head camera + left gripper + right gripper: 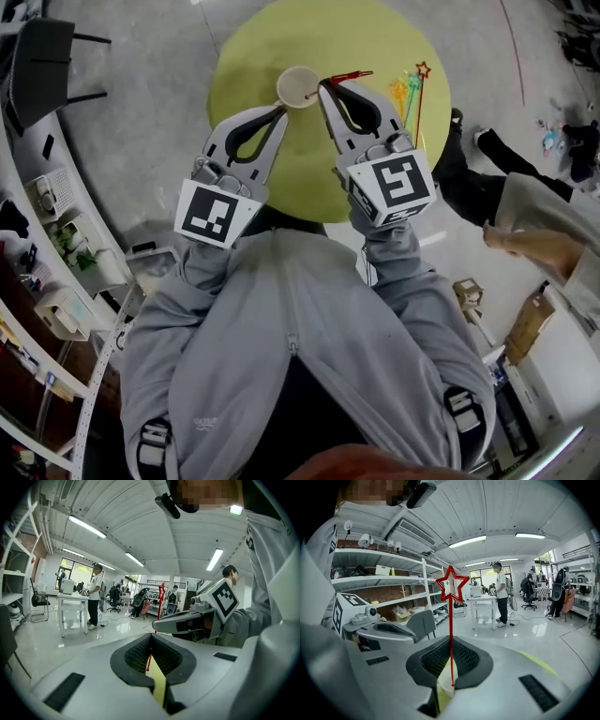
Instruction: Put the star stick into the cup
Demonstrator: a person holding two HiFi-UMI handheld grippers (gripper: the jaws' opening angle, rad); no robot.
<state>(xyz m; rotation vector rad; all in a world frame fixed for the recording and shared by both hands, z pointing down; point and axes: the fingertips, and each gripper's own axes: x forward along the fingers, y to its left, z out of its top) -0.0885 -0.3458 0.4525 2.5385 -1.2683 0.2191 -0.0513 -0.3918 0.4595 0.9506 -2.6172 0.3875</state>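
Overhanging cup (298, 86): star stick (451, 616) in right tongs (451, 641)

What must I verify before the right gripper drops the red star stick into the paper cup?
1. Right gripper shut on the red star stick: ok.
2. Stick's lower end over the mouth of the paper cup: ok, judged from the right gripper view.
3. Cup upright on the yellow table: ok.
4. Left gripper steadying the cup: cannot tell; its jaws are together, with the tips at the cup's side.
5. Other star sticks lying apart from the cup: ok.
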